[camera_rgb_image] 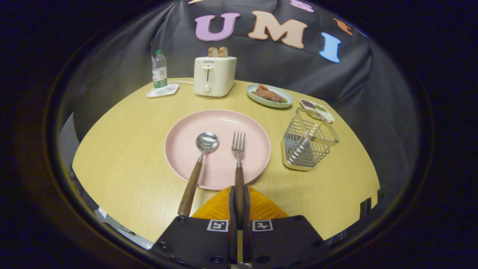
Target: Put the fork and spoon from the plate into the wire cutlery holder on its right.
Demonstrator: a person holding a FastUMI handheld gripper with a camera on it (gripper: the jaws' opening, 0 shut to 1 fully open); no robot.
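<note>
A: Neither piece was in the wire cutlery holder point(309, 141) yet; the spoon point(198, 168) and the fork point(238, 164) lay on the pink plate point(217, 147), handles overhanging its near rim.

B: And the tool point(239, 203)?

A: Clenched on the fork's wooden handle. The holder stood at three o'clock from the plate, bare surface point(123, 157) between, sauce dish point(317, 109) just behind.
</note>
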